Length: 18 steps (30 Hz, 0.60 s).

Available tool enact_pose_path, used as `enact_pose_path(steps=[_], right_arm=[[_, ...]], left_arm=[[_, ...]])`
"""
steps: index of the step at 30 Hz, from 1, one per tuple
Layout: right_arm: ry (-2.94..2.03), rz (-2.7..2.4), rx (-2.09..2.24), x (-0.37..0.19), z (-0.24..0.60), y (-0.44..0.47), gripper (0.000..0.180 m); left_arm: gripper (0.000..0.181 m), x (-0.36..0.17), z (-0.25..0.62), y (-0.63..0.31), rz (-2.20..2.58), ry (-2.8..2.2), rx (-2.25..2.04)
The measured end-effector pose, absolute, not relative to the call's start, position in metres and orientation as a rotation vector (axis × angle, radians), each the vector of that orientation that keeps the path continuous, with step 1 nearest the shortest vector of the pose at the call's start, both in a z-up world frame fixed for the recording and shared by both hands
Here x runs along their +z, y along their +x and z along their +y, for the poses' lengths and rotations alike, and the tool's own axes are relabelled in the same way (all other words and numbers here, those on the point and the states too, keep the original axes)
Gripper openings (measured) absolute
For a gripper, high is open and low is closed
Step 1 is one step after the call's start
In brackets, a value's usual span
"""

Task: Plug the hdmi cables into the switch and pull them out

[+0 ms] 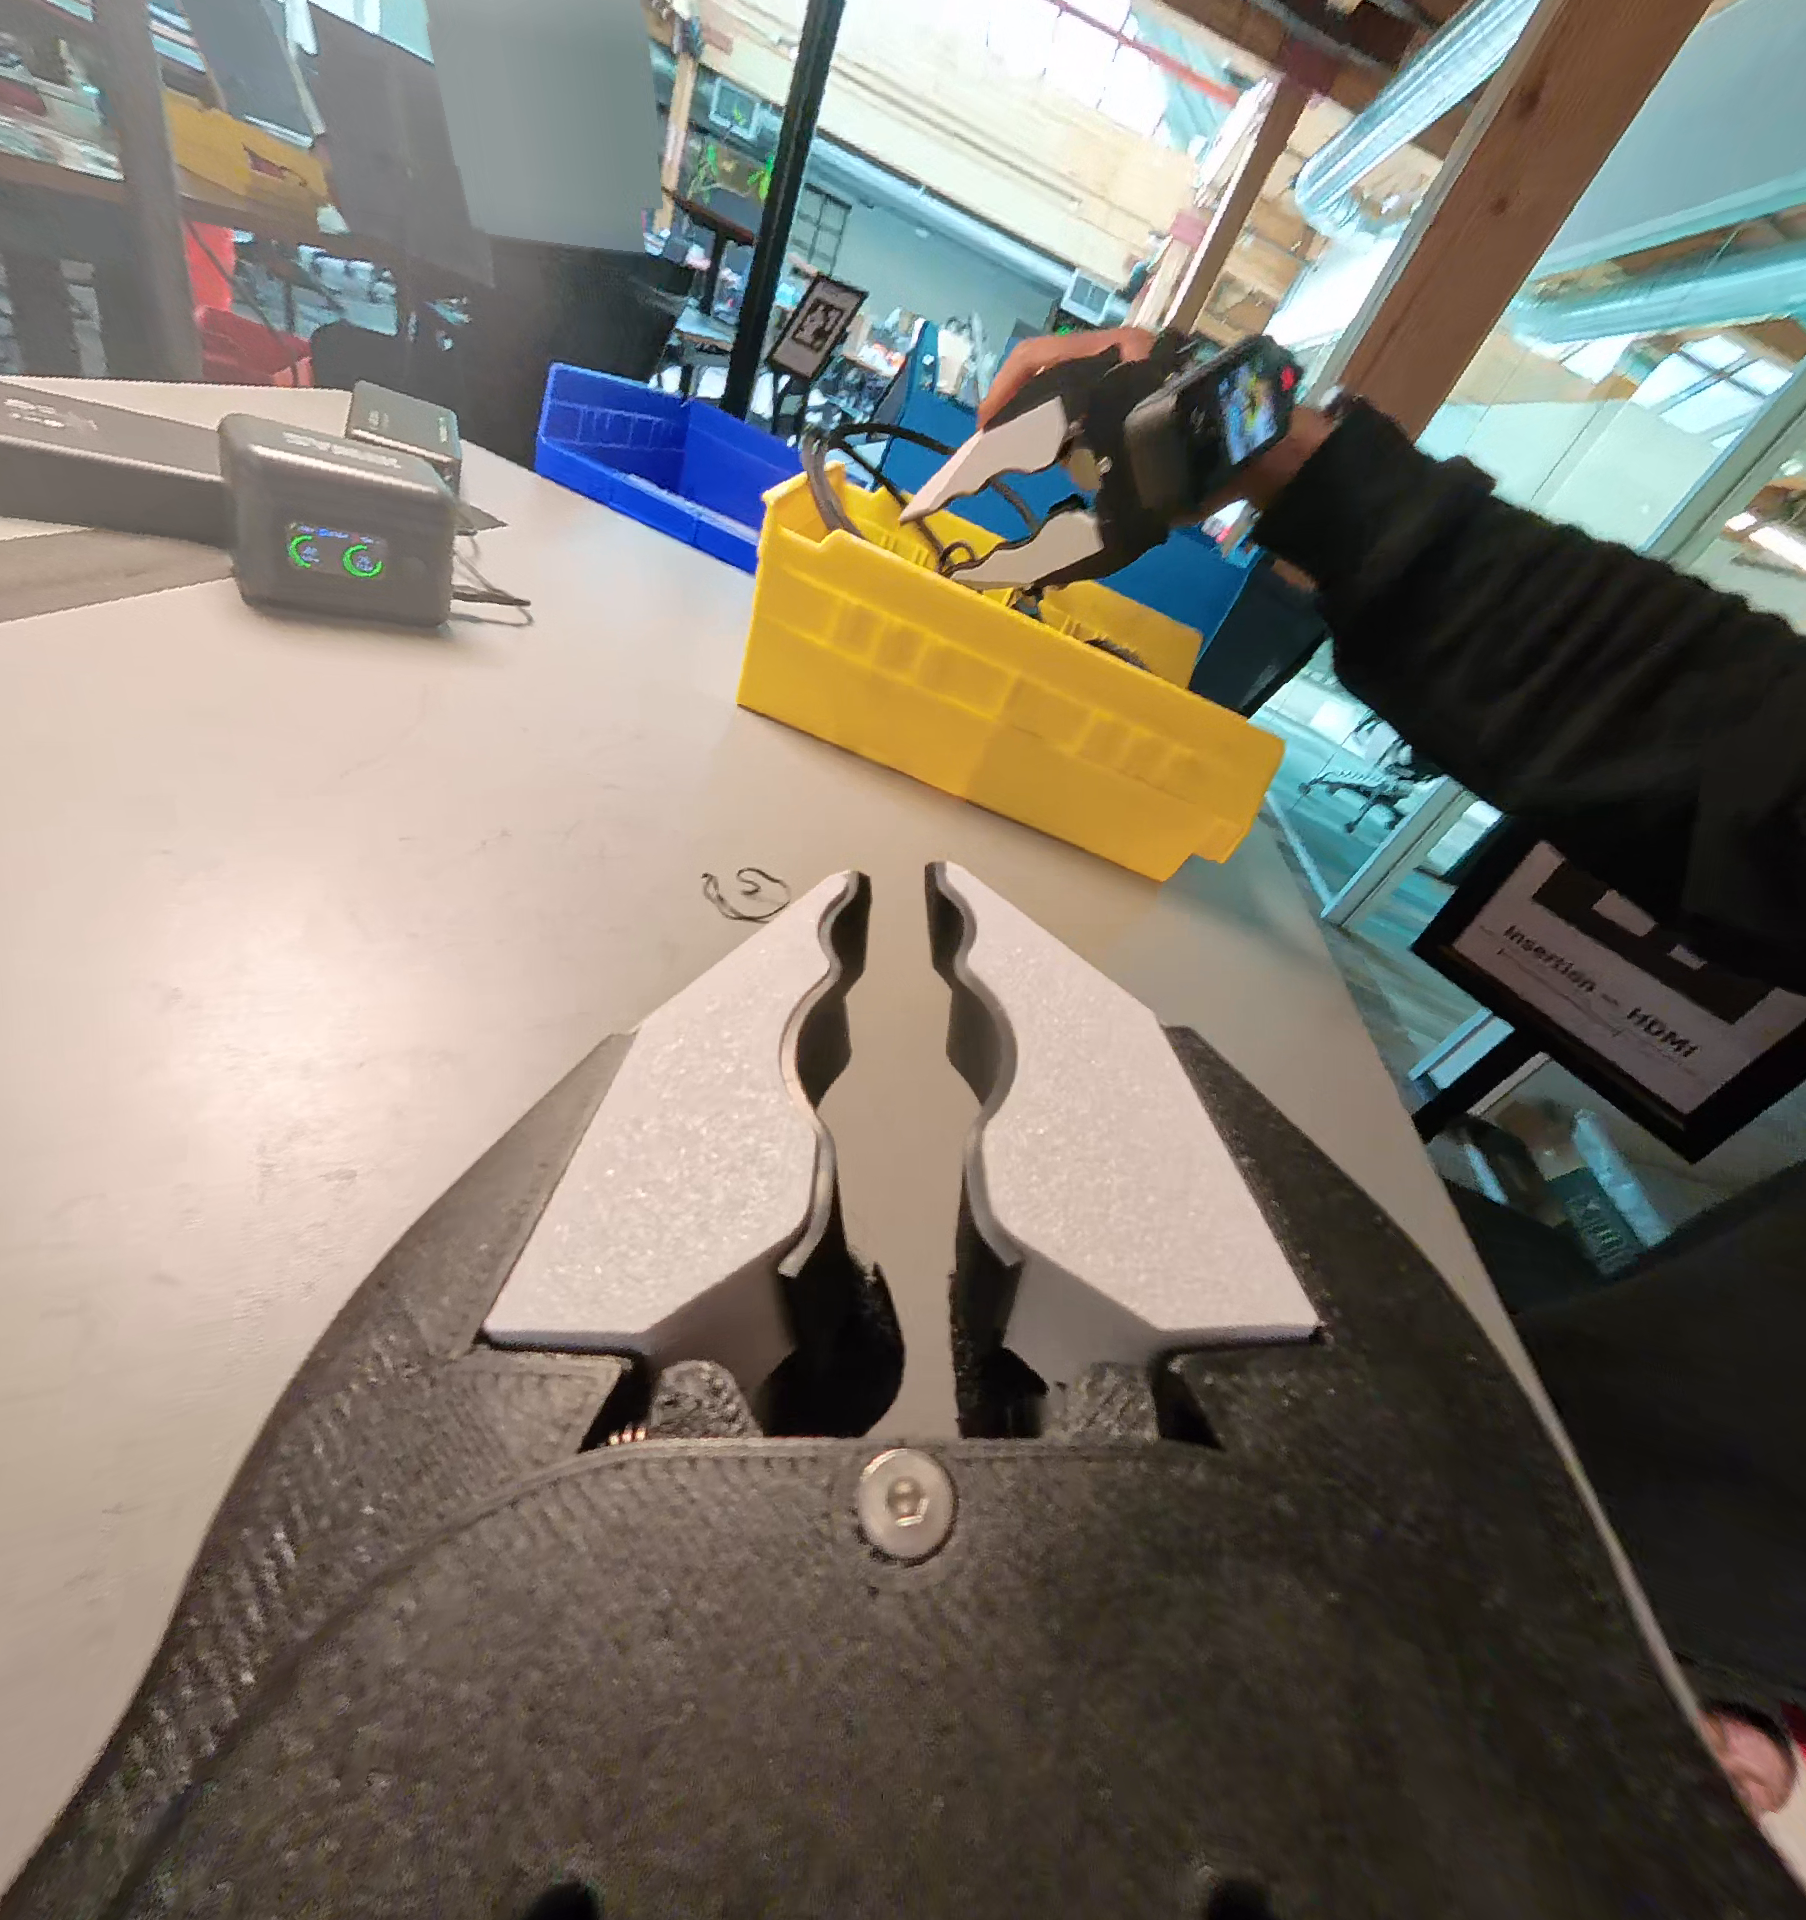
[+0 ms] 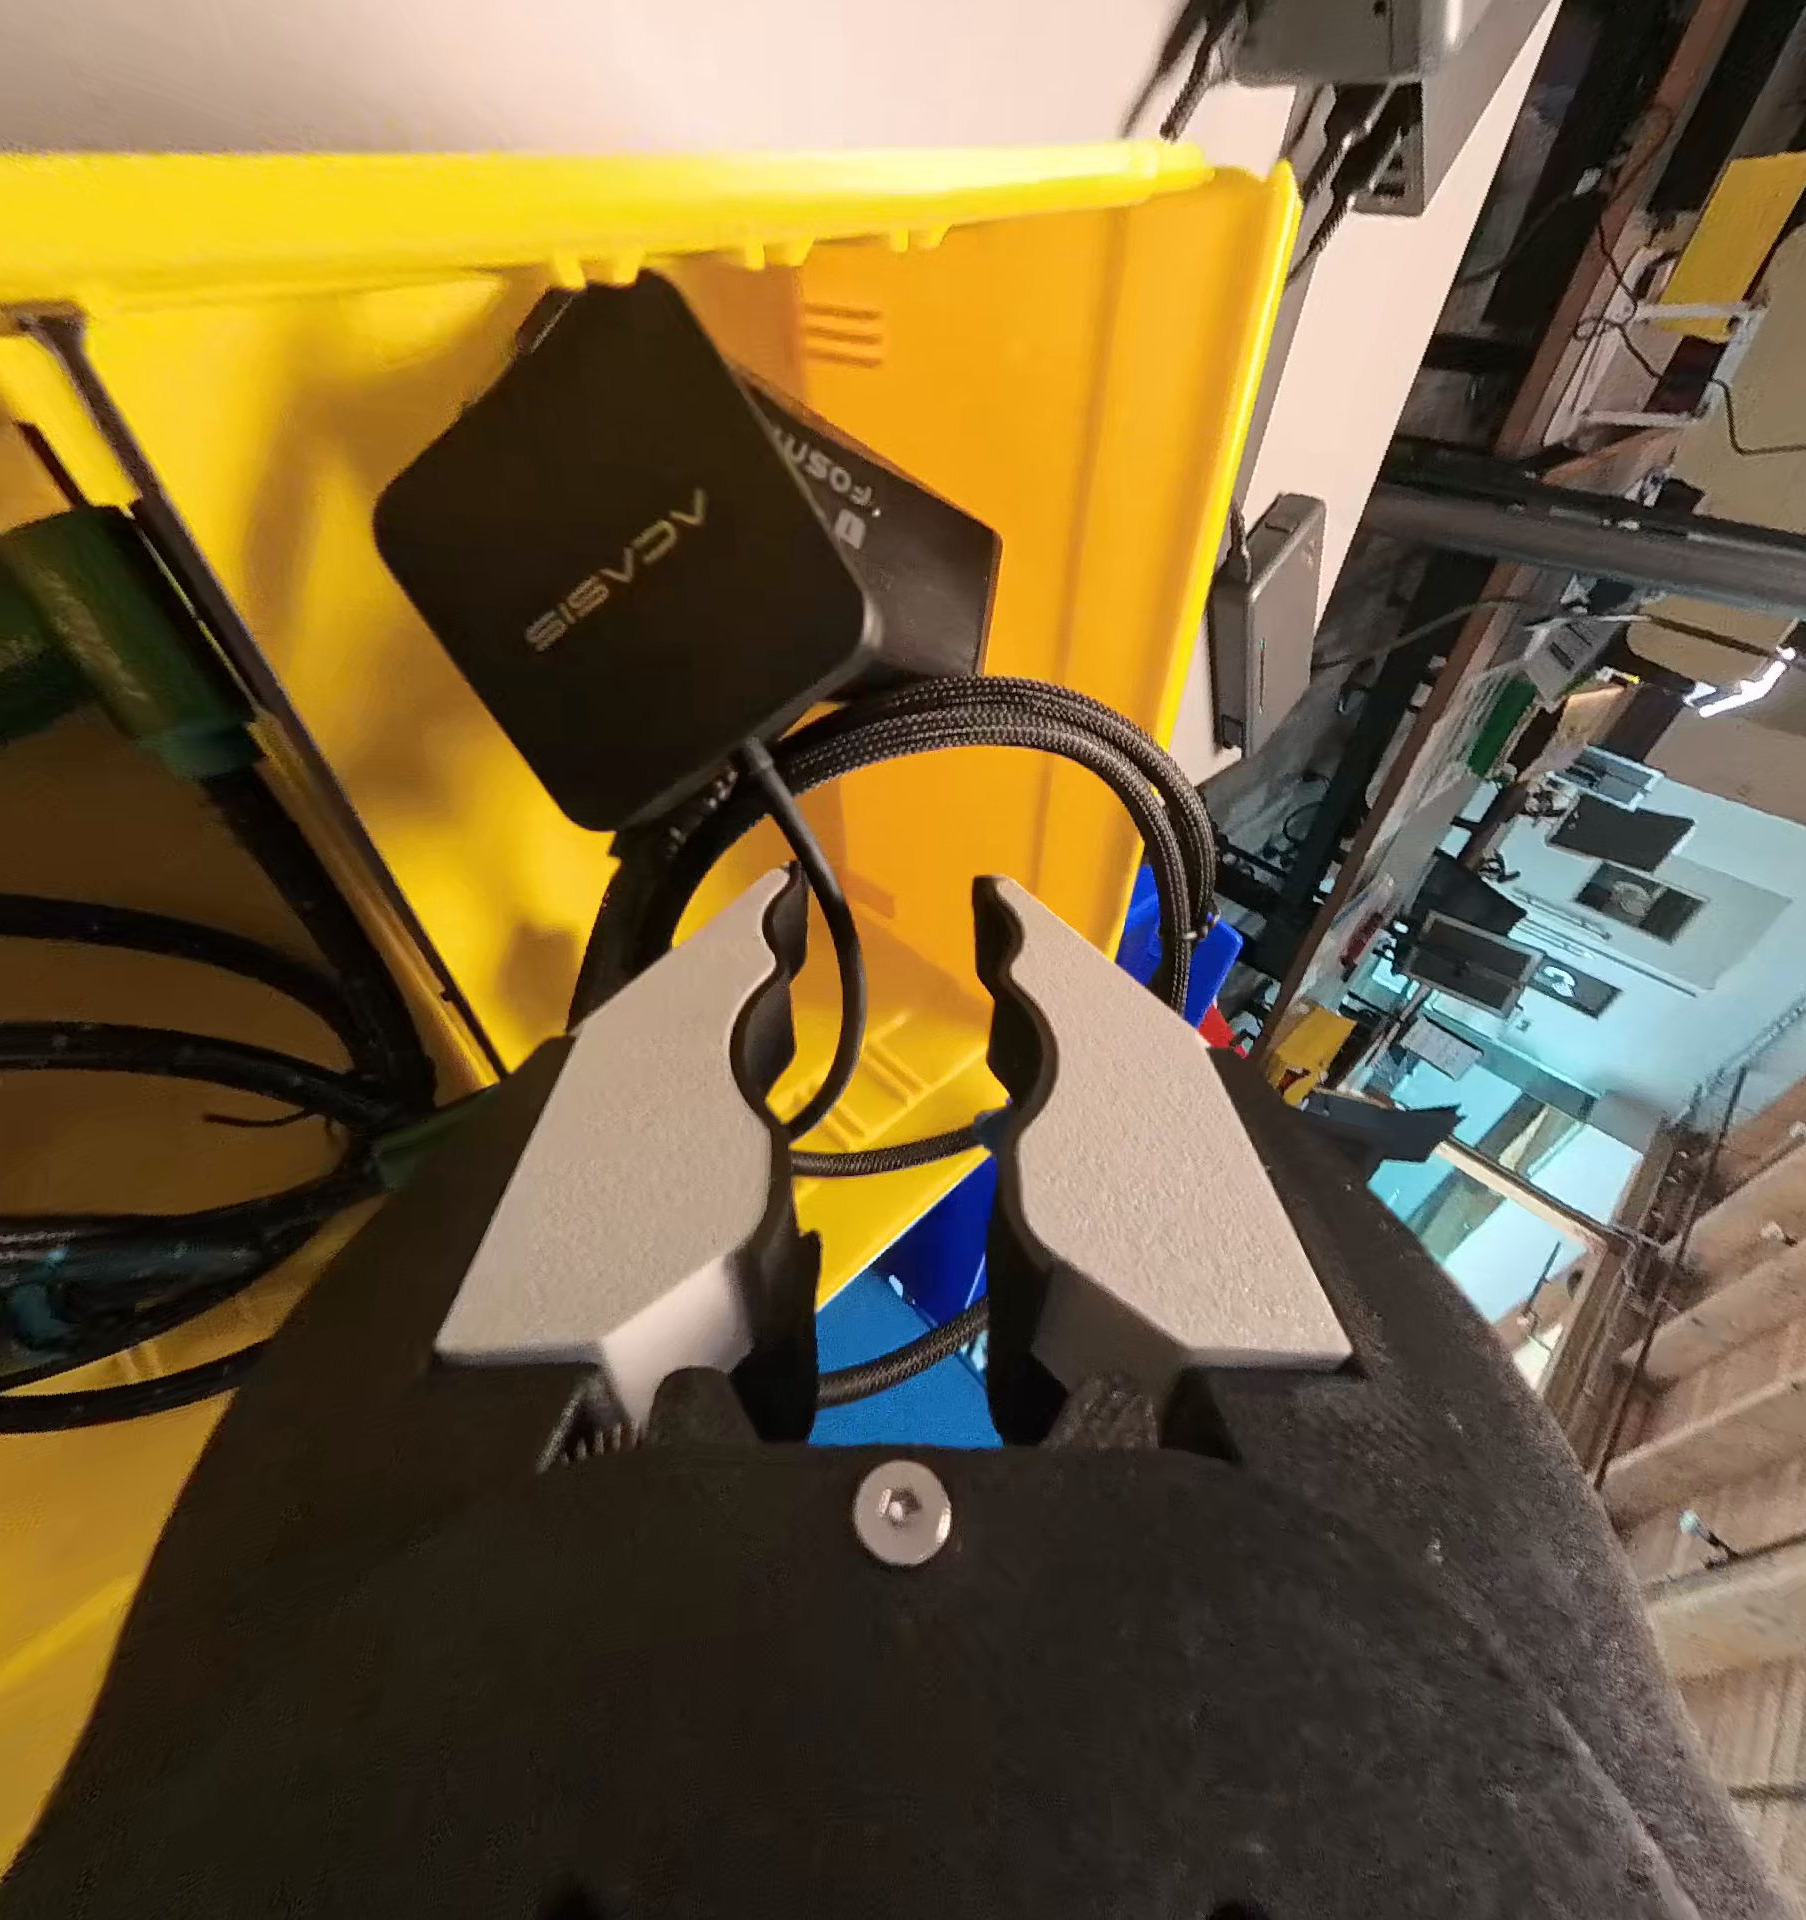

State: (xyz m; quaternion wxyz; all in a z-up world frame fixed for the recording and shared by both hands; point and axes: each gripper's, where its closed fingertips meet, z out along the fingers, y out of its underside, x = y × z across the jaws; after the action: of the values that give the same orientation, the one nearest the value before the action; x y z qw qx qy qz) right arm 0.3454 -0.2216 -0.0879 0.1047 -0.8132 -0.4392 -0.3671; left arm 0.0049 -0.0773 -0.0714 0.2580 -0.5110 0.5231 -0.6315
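Observation:
My right gripper [image 2: 888, 888] is open and hangs over the yellow bin [image 2: 255, 468], pointing down into it. A black square switch box [image 2: 618, 561] lies in the bin on top of a second black box [image 2: 909, 540]. Braided black HDMI cables [image 2: 1086, 727] loop beneath them. A thin black cable [image 2: 847, 956] from the box runs between my right fingers, not gripped. In the left wrist view the right gripper [image 1: 940, 540] is open over the yellow bin [image 1: 982, 707]. My left gripper [image 1: 894, 883] is empty, its jaws a narrow gap apart, low over the grey table [image 1: 359, 883].
A blue bin [image 1: 650, 447] stands behind the yellow one. A dark grey device with a green display [image 1: 343, 530] and a flat black box [image 1: 68, 447] sit at far left. A small wire scrap [image 1: 743, 896] lies by my left fingertips. A sign on a stand [image 1: 1626, 997] stands past the table's right edge. Spacing between my two grippers at the tips: around 35 cm.

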Motion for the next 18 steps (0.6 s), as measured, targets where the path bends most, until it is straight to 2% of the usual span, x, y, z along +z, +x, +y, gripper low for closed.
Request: enact_pose_path(steps=[3,8,14,18], right_arm=[[-2.424,-1.241,-1.155,-0.083,-0.227,0.348,0.036],[-2.435,-1.081,-1.217,-0.069,-0.234,0.342,0.038],[-2.321,-0.802,-1.300,-0.034,-0.240,0.323,0.038],[-2.171,-0.333,-1.130,-0.008,-0.262,0.295,0.037]], left_arm=[[0.023,-0.085,-0.070,0.010,1.449,-1.439,-1.548],[0.055,-0.116,-0.040,0.015,1.447,-1.535,-1.130],[0.064,-0.123,-0.018,0.000,1.379,-1.553,-0.842],[0.069,-0.124,-0.015,-0.025,1.320,-1.590,-0.736]])
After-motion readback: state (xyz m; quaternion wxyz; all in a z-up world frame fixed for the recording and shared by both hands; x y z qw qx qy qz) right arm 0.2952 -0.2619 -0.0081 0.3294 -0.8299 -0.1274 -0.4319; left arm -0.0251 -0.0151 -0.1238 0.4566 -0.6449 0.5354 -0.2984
